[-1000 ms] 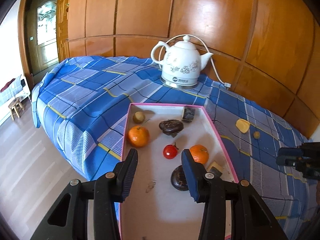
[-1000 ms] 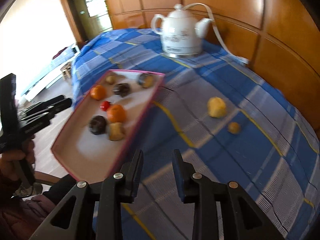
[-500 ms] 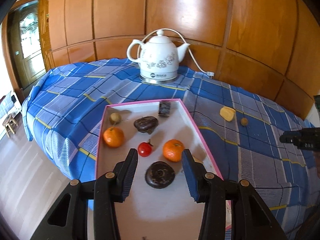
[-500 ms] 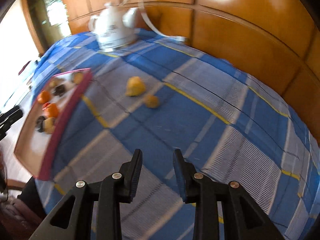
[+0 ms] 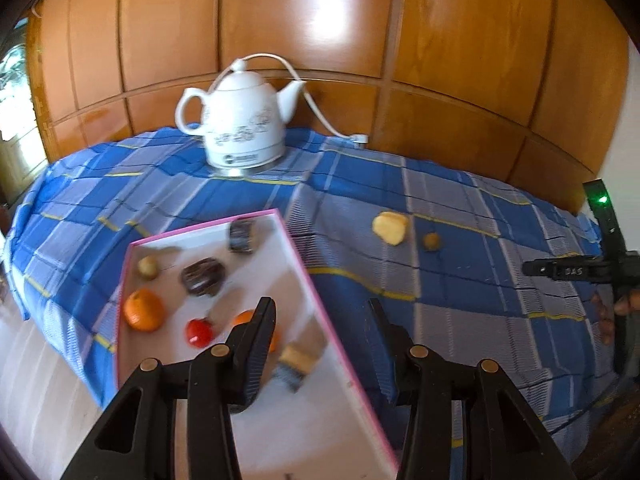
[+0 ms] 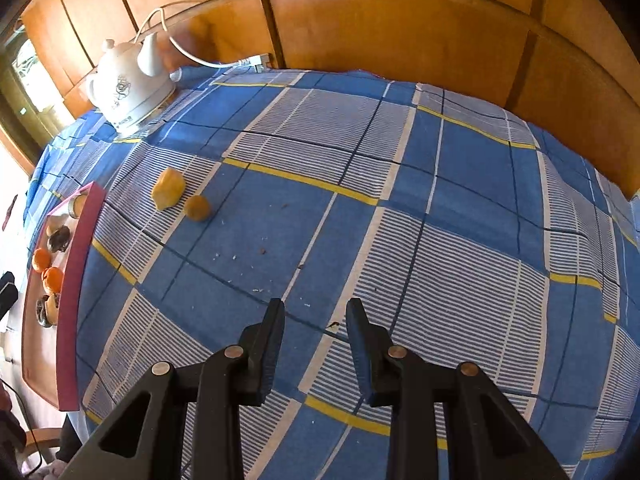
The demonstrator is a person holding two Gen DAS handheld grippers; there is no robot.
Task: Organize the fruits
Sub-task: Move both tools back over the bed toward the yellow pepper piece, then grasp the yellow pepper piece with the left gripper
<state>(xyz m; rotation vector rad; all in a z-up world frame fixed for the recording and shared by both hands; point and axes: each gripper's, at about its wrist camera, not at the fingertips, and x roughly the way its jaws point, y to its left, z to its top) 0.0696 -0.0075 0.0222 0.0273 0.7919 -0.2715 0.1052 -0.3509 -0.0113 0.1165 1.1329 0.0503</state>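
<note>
Yellow fruit (image 5: 390, 228): lies on the cloth (image 5: 460, 280), outside the tray (image 5: 316, 304), between tray and the far right edge; in the right wrist view (image 6: 168, 189) it sits just right of the tray's pink wall.
Small brown fruit (image 5: 432, 241): just beside the yellow one, apart from it, also on the cloth.
Tray fruit: two oranges (image 5: 144, 309), one partly behind the left finger; red tomato-like fruit (image 5: 199, 332) between them; small pale round fruit (image 5: 147, 267) near the far left corner.
Tray, other items: dark brown lump (image 5: 203, 276) mid-tray; dark wrapped block (image 5: 241, 235) by the far wall; tan and dark piece (image 5: 296, 364) near the right wall. Blurred, can't tell what they are.
Tray: white floor, pink rim, hangs over the near edge of the table.
Left hand-held gripper (image 5: 320, 336): fingers spread, nothing between the pads; hangs over the tray's right wall, left finger over the tray, right finger over the cloth.
Right hand-held gripper (image 6: 315, 338): narrow gap between the fingers, nothing in it; above bare cloth, well apart from the two loose fruits. Seen side-on in the left wrist view (image 5: 576, 270), with a person's fingers on its grip.
Kettle (image 5: 242, 128): white, on its base at the back of the table, cord running to a plug by the wood panelling (image 5: 320, 20).
</note>
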